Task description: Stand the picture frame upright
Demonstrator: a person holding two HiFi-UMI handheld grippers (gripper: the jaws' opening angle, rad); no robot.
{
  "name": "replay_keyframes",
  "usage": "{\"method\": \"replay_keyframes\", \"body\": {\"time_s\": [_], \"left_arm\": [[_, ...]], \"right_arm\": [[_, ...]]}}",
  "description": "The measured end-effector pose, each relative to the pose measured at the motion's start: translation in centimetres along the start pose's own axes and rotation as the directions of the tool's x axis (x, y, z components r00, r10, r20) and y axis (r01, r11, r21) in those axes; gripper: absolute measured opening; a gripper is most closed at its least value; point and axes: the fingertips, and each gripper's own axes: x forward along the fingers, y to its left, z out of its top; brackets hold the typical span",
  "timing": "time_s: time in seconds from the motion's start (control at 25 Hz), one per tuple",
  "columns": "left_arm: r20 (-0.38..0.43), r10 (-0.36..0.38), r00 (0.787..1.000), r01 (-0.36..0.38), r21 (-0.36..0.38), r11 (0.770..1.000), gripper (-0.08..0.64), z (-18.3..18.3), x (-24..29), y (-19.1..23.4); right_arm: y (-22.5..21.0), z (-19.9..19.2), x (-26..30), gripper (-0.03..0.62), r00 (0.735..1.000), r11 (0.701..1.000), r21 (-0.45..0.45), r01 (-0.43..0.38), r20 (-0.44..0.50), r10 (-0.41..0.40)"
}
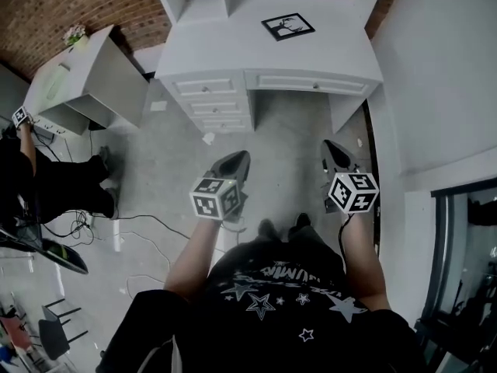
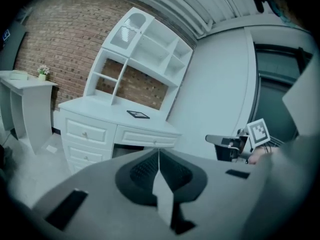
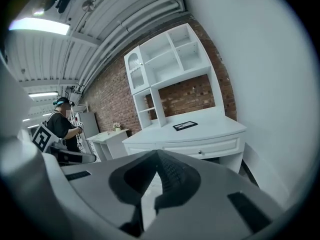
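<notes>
Well ahead of the left hand-held gripper (image 1: 233, 164) and the right hand-held gripper (image 1: 335, 152), the picture frame (image 1: 288, 26) lies flat on the white table (image 1: 233, 45), toward the back of it and more on the right gripper's side. Both pairs of jaws are closed together with nothing between them, and both are well apart from the table, low in front of the person. I judge the task is only at the approach step. The next move calls for coming nearer, opening one pair of jaws, and reaching an edge of the frame to tip it up.
</notes>
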Motion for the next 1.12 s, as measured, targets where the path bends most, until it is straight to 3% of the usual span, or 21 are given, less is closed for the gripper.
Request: {"method": "replay_keyframes", "body": {"time_s": [0.24, 0.4, 0.56, 0.72, 1.12], "left_arm": [[0.010, -0.006, 1.000, 0.006, -0.017, 1.000, 0.018, 0.5, -0.2, 0.7], [0.011, -0.002, 1.000, 0.002, -0.017, 1.000, 0.018, 0.5, 0.7, 1.2], [-0.007, -0.005, 1.000, 0.005, -0.006, 1.000, 0.018, 0.7, 2.0, 1.2], [-0.019, 0.013, 1.000, -0.013, -0.003, 1.000, 0.018, 1.2, 3.4, 1.9], [-0.045, 0.080, 0.996, -0.081, -0.005, 0.997, 0.018, 3.6, 9.5, 4.3]], "right_arm": [[-0.2, 0.7, 0.4, 0.015, 0.999, 0.997, -0.059, 0.041, 0.010, -0.041], [-1.3, 1.6, 0.2, 0.016, 0.995, 0.996, 0.088, 0.027, 0.094, -0.035], [-3.1, 1.4, 0.9, 0.017, 0.995, 0.996, 0.052, 0.068, 0.065, -0.071], [-5.0, 1.3, 2.7, 0.017, 0.995, 0.993, 0.091, 0.076, 0.059, -0.082], [-10.0, 3.0, 10.7, 0.017, 0.999, 0.995, 0.095, 0.033, 0.016, -0.035]]}}
